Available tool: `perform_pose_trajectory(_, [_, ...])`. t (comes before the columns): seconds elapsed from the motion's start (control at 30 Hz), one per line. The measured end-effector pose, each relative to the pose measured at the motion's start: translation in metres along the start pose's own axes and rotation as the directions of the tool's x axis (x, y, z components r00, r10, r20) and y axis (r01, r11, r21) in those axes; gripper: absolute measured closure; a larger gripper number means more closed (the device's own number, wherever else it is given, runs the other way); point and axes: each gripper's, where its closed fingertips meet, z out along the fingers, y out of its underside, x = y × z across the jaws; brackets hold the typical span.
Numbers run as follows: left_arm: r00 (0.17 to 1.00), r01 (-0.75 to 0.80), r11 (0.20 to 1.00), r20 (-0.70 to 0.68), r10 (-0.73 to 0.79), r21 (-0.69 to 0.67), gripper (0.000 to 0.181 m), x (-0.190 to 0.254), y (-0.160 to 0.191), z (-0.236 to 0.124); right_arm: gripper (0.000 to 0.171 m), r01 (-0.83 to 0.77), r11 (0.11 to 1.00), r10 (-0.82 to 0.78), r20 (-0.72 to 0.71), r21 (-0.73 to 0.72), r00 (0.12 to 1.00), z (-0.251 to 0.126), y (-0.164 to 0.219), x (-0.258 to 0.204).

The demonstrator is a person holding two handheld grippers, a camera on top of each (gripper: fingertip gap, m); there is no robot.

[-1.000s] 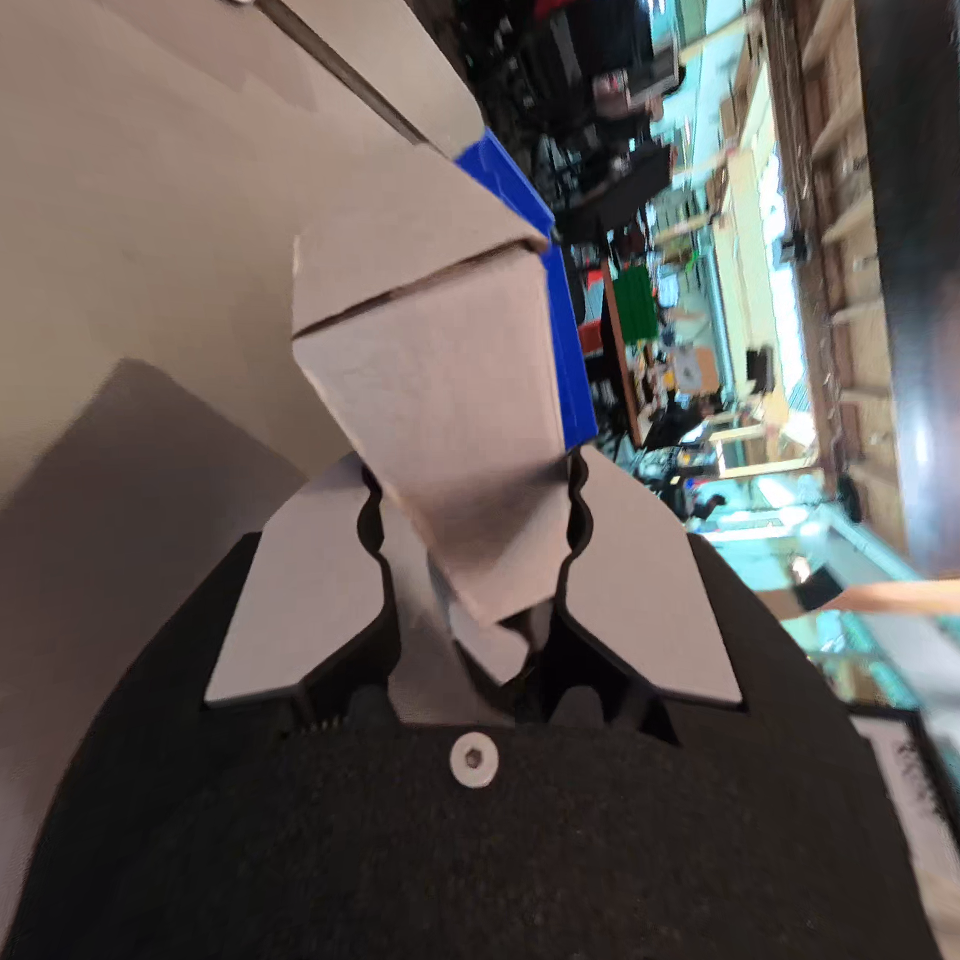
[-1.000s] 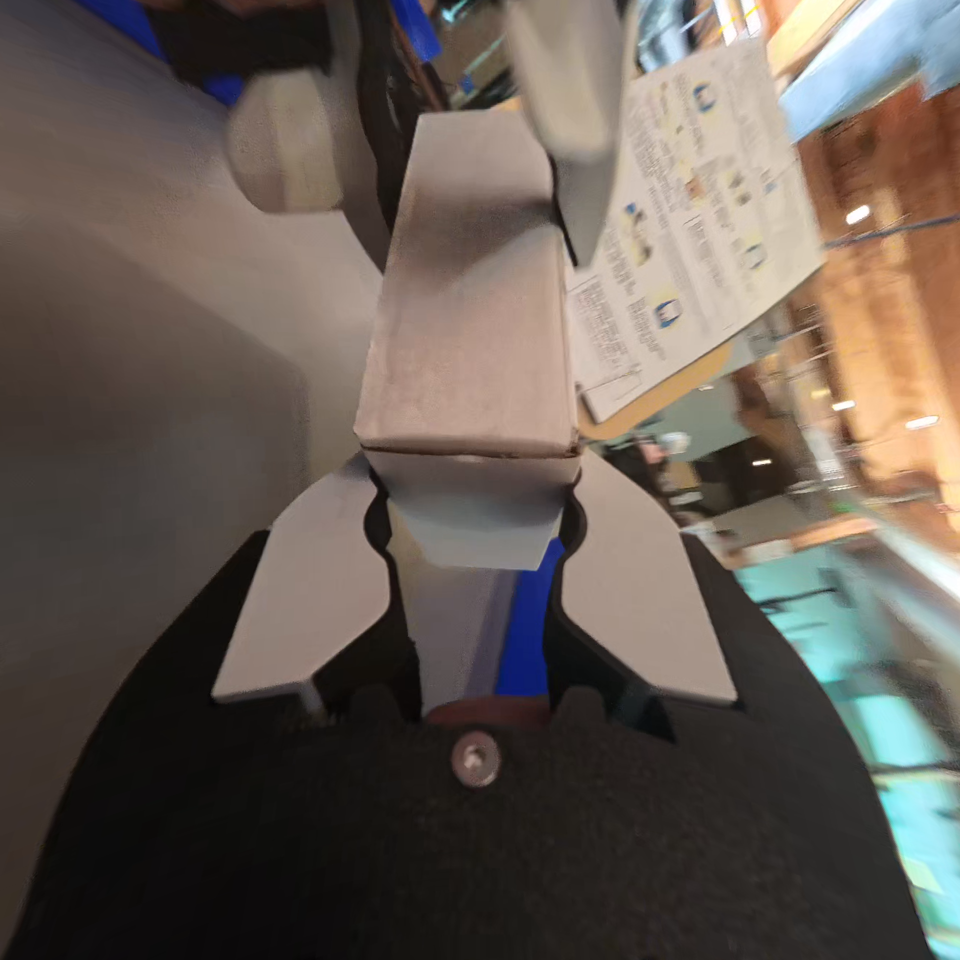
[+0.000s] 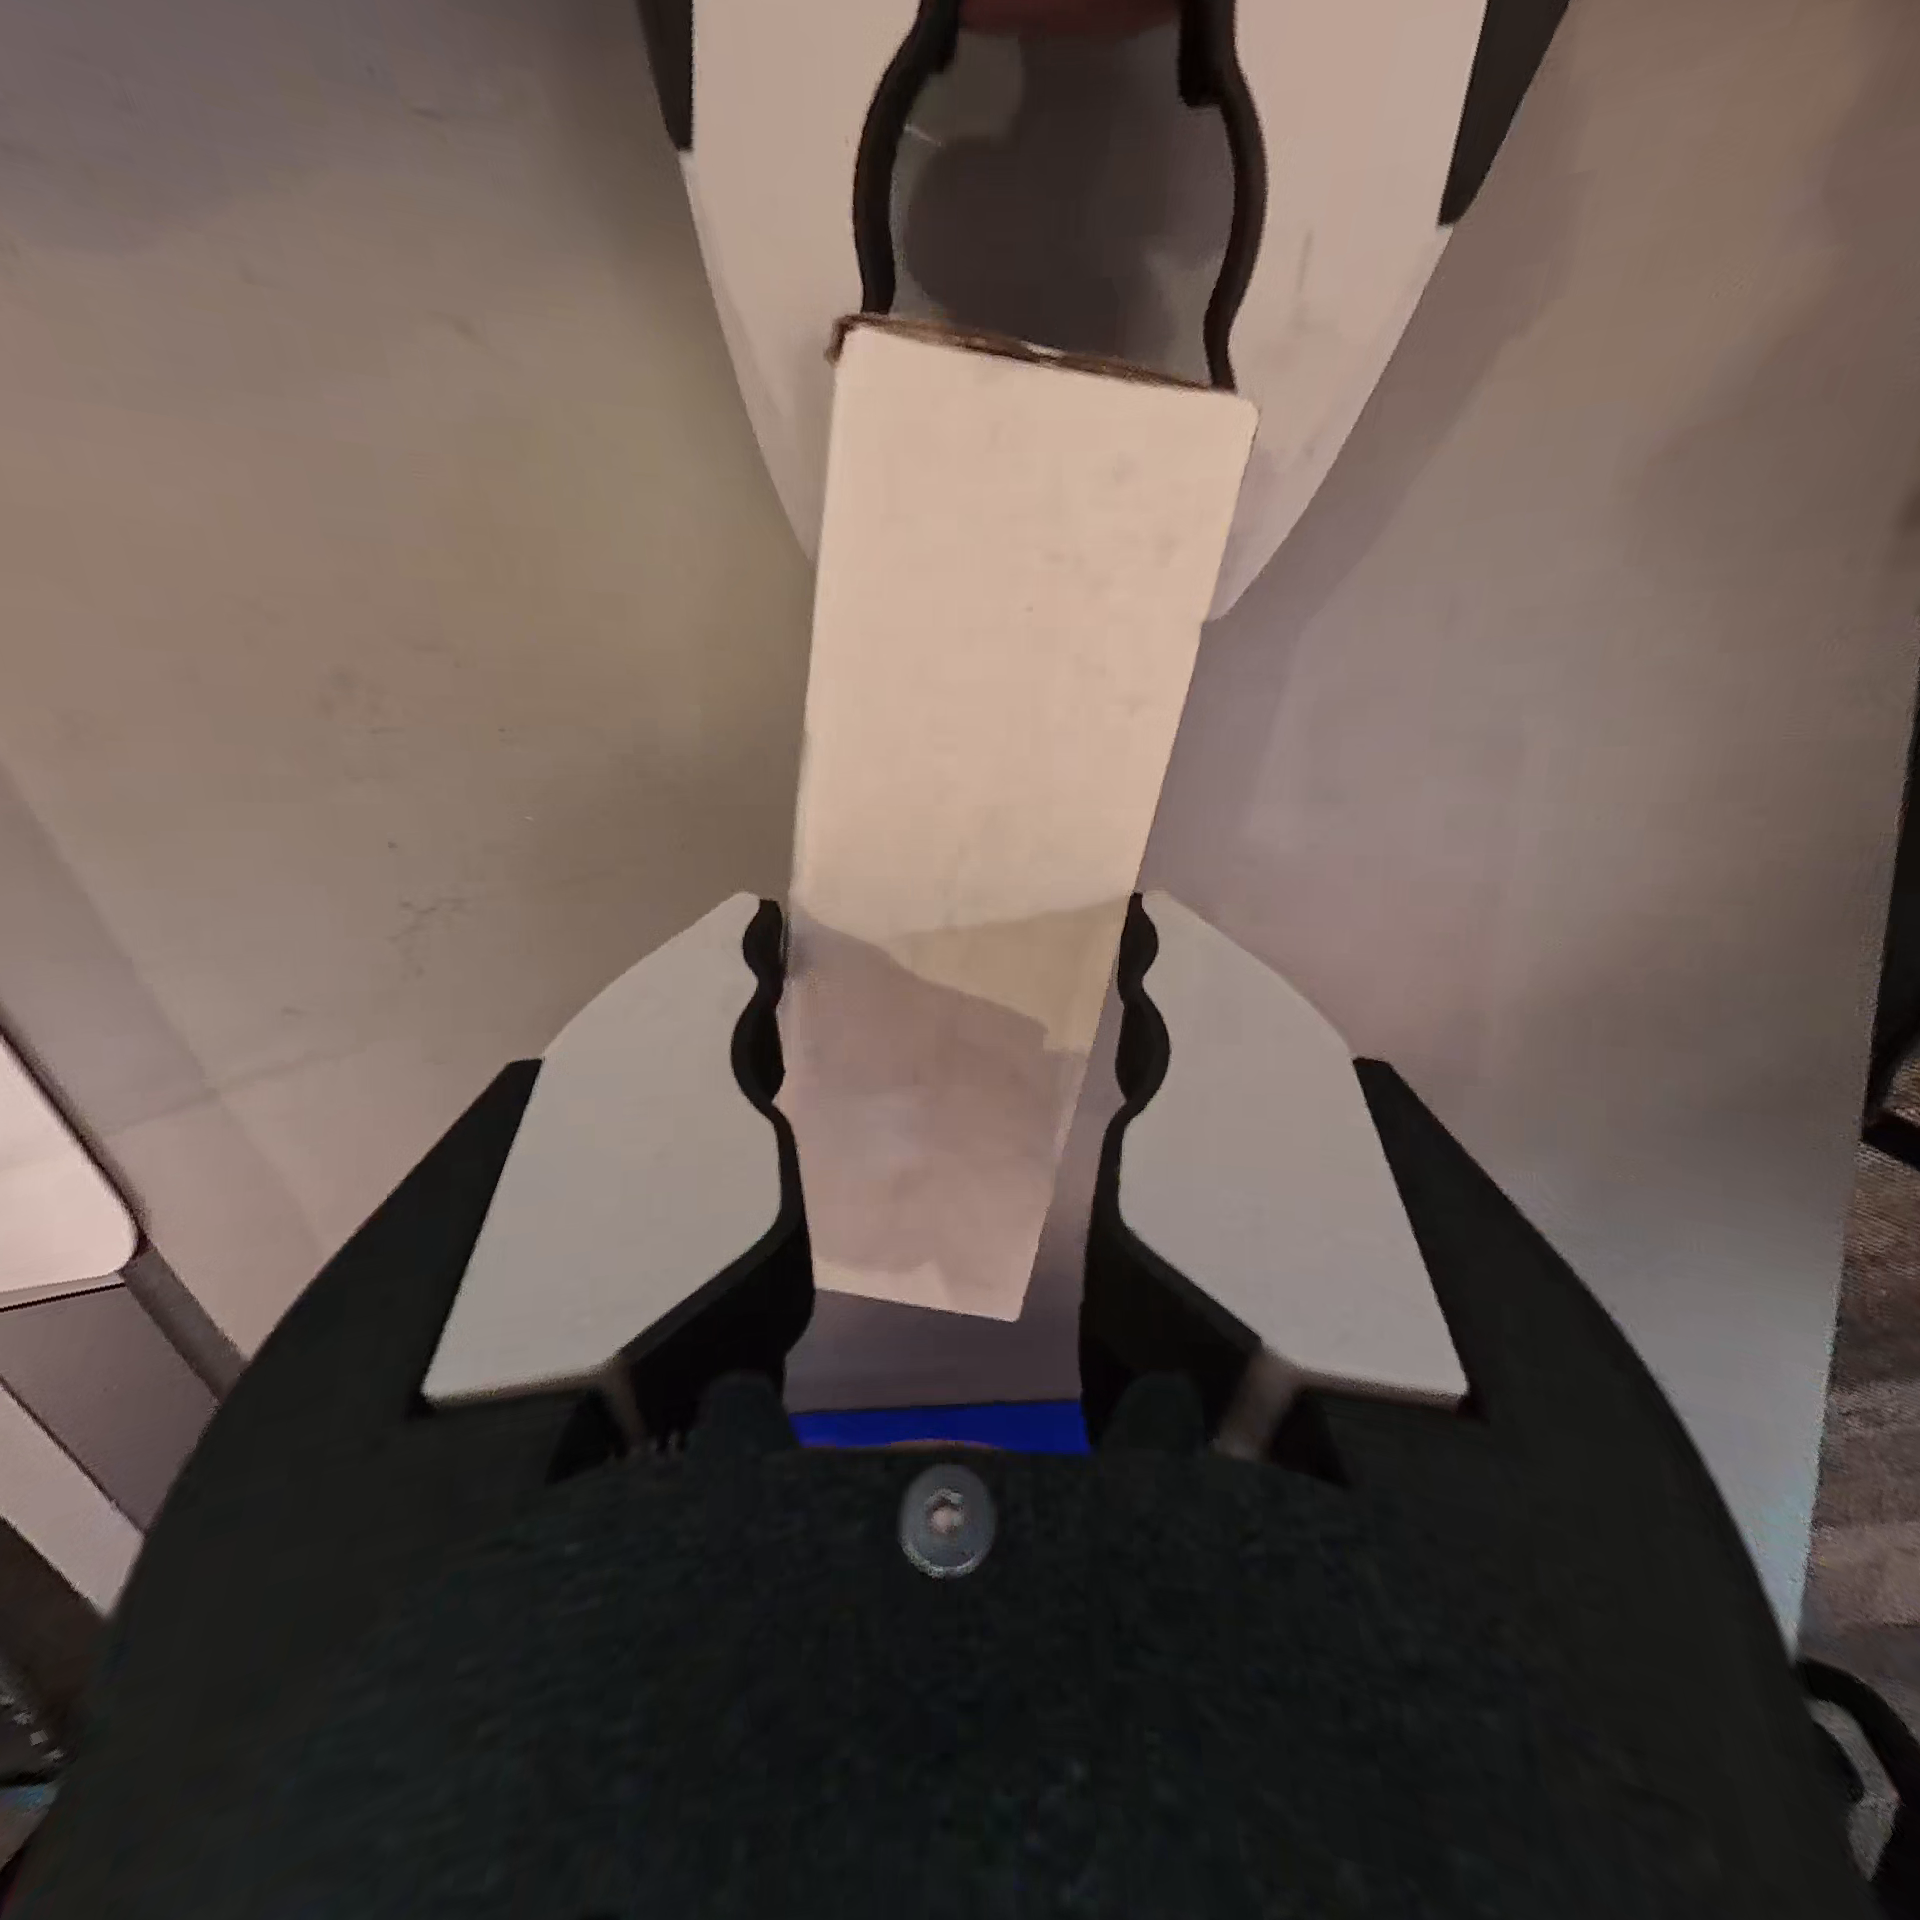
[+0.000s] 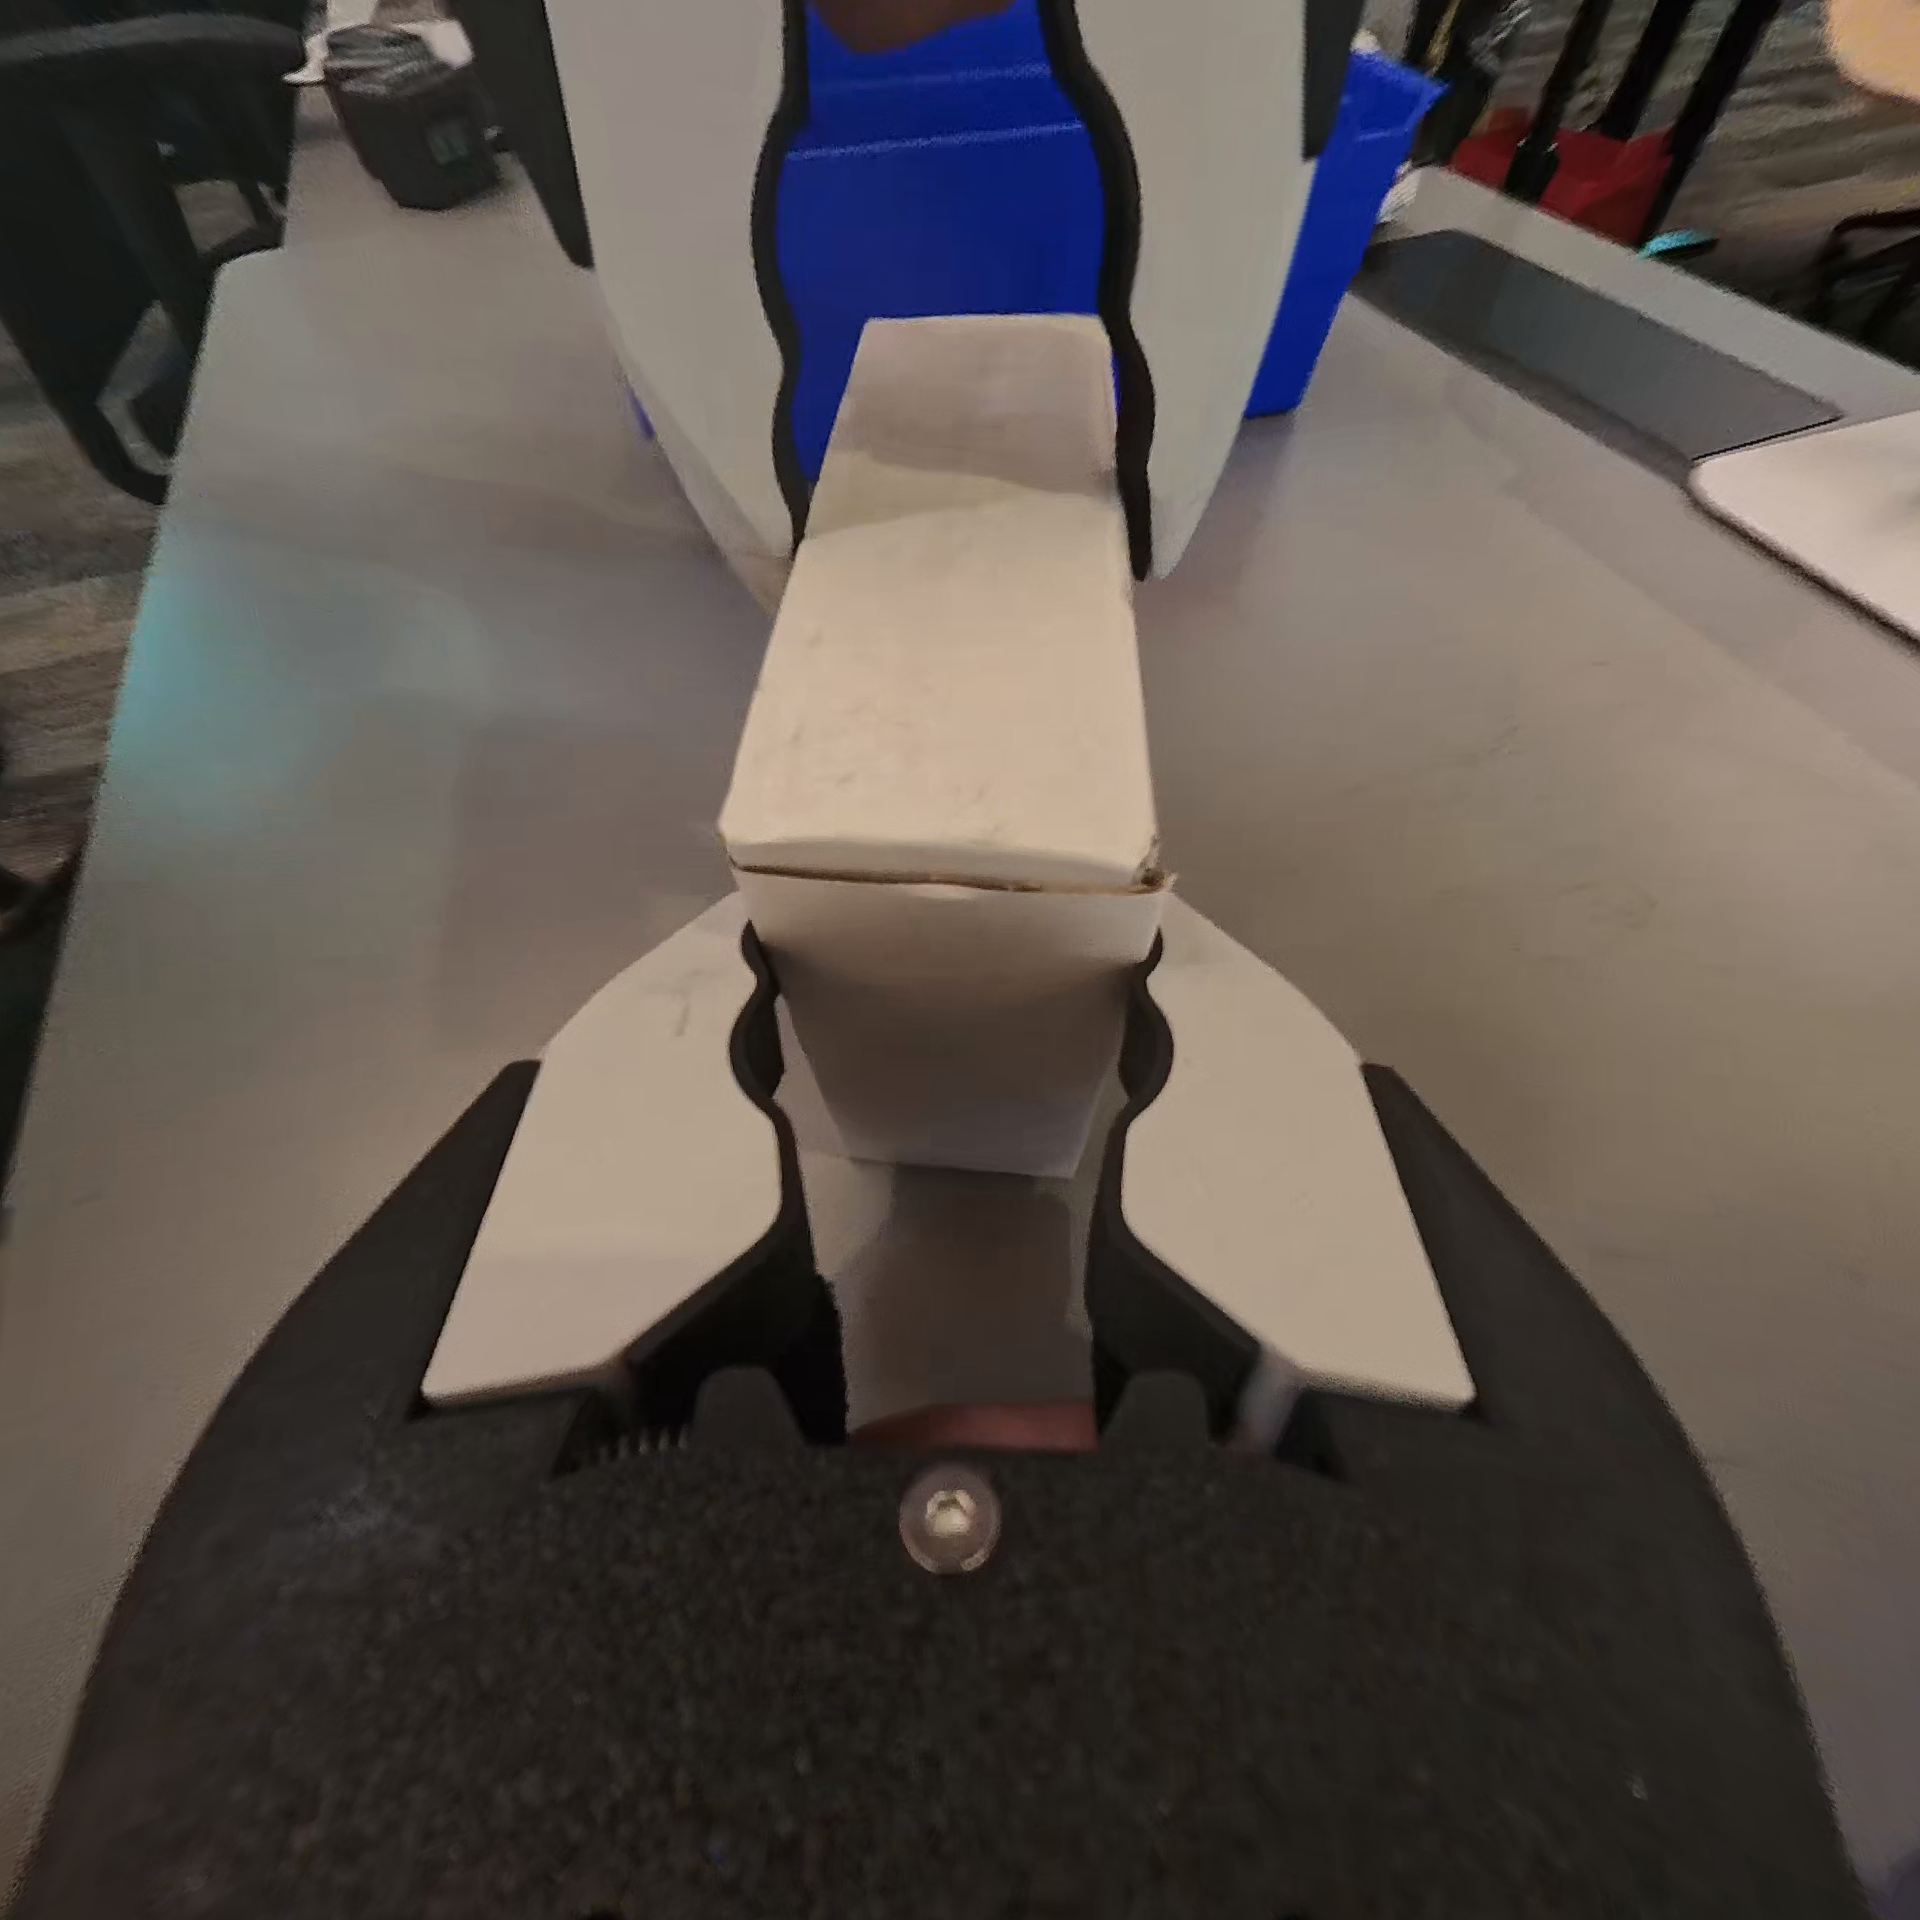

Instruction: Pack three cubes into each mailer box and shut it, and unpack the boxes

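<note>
The white mailer box (image 4: 940,717) is held above the grey desk (image 4: 1455,831), clamped at opposite ends by the left gripper (image 3: 951,1049) and the right gripper (image 4: 951,1049), which face each other. The blue bin (image 4: 935,208) beyond the box is mostly hidden by fingers (image 4: 675,312). No writing is seen on the box.

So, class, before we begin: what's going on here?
A person holds one white mailer box by its two ends, above a grey table. The right tool clamps one end and the left tool clamps the other. The box looks closed. A blue bin stands behind.
</note>
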Motion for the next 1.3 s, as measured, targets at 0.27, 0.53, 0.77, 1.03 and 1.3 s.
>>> perform_pose_trajectory(0.27, [0.996,0.079,0.995,-0.035,-0.077,0.054,0.122,-0.002,0.000,-0.001,0.096,0.067,0.996,-0.078,-0.212,-0.057,0.974,0.012,0.005,0.018])
perform_pose_trajectory(0.53, [0.967,0.121,0.991,-0.231,-0.104,0.064,0.125,0.007,0.001,-0.008,0.098,0.112,0.990,-0.125,-0.174,-0.081,0.977,0.014,0.006,0.015])
perform_pose_trajectory(0.77, [0.911,0.176,0.981,-0.390,-0.132,0.080,0.126,0.007,0.000,-0.012,0.099,0.097,0.992,-0.109,-0.163,-0.083,0.981,0.013,0.007,0.015])
perform_pose_trajectory(1.03, [0.985,0.171,0.974,-0.065,-0.162,0.151,0.125,-0.004,-0.003,-0.012,0.099,0.064,0.994,-0.079,-0.160,-0.093,0.984,0.011,0.008,0.019])
perform_pose_trajectory(1.3, [0.870,-0.037,0.990,0.492,-0.033,0.133,0.125,-0.014,-0.006,-0.031,0.099,0.048,0.993,-0.065,-0.171,-0.104,0.983,0.011,0.008,0.022])
